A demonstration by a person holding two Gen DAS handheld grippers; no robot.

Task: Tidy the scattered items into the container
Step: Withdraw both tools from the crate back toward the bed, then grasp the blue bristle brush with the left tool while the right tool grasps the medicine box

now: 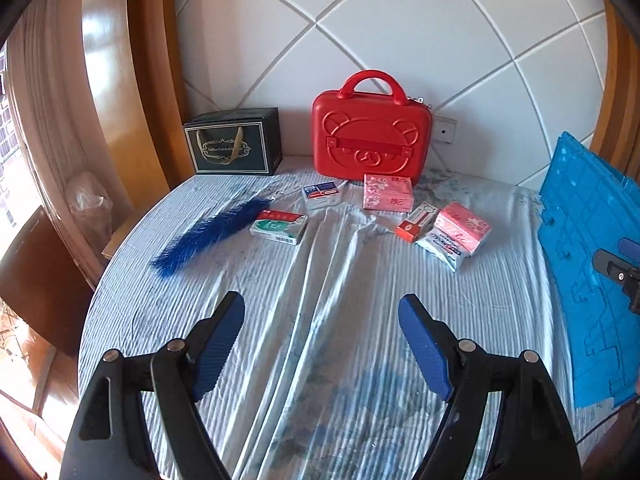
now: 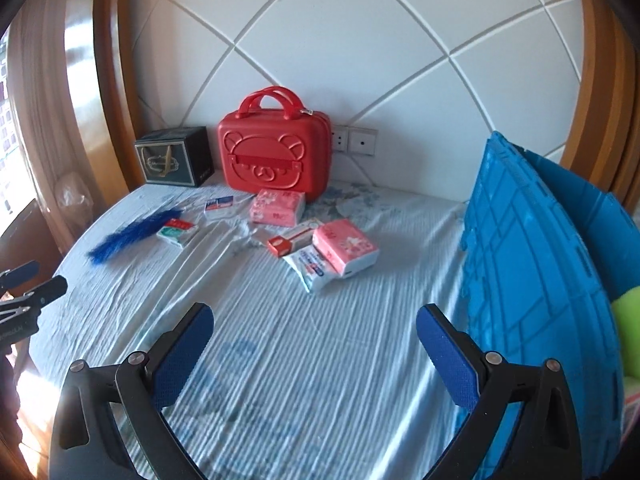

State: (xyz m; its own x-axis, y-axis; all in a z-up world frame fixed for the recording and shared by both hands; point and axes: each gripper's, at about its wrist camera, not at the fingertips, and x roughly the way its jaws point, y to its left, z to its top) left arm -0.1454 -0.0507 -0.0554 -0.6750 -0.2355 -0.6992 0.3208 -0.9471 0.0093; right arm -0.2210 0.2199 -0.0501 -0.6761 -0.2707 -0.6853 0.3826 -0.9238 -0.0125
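Jaws on the left gripper [image 1: 322, 312] and right gripper [image 2: 314, 322] stand wide, holding nothing, above the striped bed sheet [image 1: 320, 280]. Farther off lie tissue packs [image 2: 346, 249], small boxes [image 1: 279, 227] and a blue feather [image 1: 208, 234]. A blue crate [image 2: 532, 280] stands at the right; a red case [image 1: 372, 140] leans against the headboard.

Showing black angular linkage arms on left gripper [image 1: 322, 312] and right gripper [image 2: 315, 322], silver pivot screws, blue textured finger pads [image 1: 424, 354].
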